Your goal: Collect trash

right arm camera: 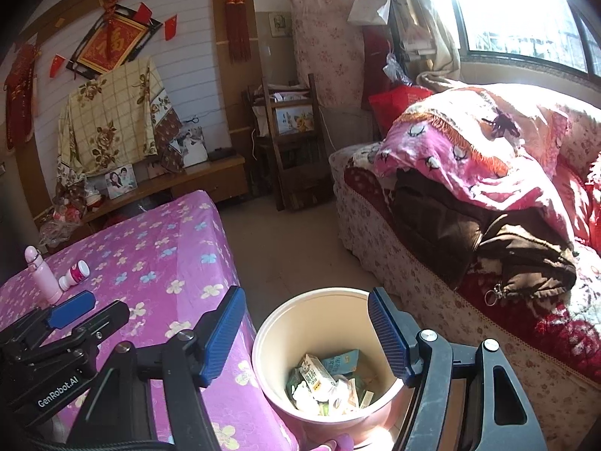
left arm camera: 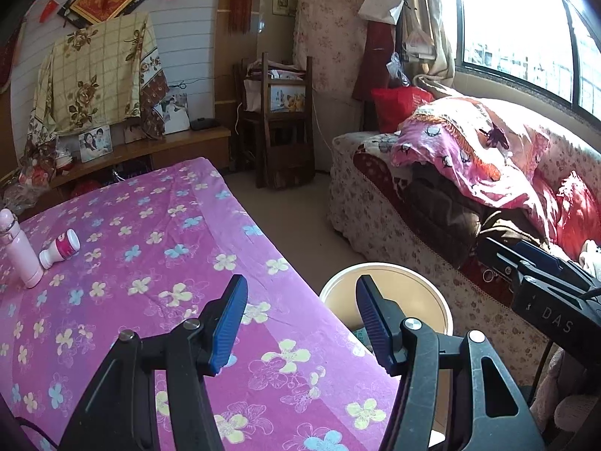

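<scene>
Looks mostly done to me: the trash [right arm camera: 326, 379] (cartons, crumpled paper) sits in the cream bin [right arm camera: 278, 323] on the floor, right off the surface [right arm camera: 157, 263] edge. Right gripper [right arm camera: 306, 334] hangs over the bin, jaws apart, nothing in them; left gripper [left arm camera: 300, 323] is the same. Only a pink flask [left arm camera: 18, 251] and a tipped small bottle [left arm camera: 60, 248] remain, around 10 o'clock on the purple flowered cloth. Sofa at 3 o'clock, sunny window above.

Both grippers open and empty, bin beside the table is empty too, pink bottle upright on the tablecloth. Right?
Not quite: the bin is not empty. The right wrist view shows cartons and wrappers in it. Left gripper and right gripper open and empty; pink bottle upright.
</scene>
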Demonstrator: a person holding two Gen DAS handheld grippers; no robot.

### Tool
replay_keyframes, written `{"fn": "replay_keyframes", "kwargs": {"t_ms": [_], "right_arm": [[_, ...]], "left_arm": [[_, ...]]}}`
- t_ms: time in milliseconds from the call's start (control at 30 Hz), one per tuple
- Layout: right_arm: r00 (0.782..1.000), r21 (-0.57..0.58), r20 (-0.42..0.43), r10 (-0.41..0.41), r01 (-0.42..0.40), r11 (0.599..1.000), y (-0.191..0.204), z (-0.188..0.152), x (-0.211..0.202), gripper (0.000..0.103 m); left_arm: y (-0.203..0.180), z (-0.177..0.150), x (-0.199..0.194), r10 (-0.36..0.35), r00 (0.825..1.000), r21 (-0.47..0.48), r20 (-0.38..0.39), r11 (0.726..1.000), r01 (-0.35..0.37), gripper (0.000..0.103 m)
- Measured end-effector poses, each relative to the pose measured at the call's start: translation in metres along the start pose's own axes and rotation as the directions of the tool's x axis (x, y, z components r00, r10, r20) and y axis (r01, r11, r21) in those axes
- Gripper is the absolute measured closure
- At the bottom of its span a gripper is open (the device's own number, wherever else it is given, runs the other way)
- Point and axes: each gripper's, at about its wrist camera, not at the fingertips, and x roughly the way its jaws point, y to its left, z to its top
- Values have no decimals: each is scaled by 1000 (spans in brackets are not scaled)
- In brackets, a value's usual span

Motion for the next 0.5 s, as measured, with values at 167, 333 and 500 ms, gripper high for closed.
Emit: {"fn": "replay_keyframes", "kwargs": {"t_ms": [167,333,500], "right_arm": [[999,-14,47,-4,4,1000,9,3,-19,30],[997,-38,76,-7,10,999,17,4,-31,29],[996,-38,86,-1,4,999,21,3,-39,27]], "left_arm": [[6,0,-10,8,1000,-13,19,1000,-8,42],[7,0,-22,22,998,-3,53,1000,-22,42],[9,-1,-30,25,997,-3,70,1000,-25,42]]}}
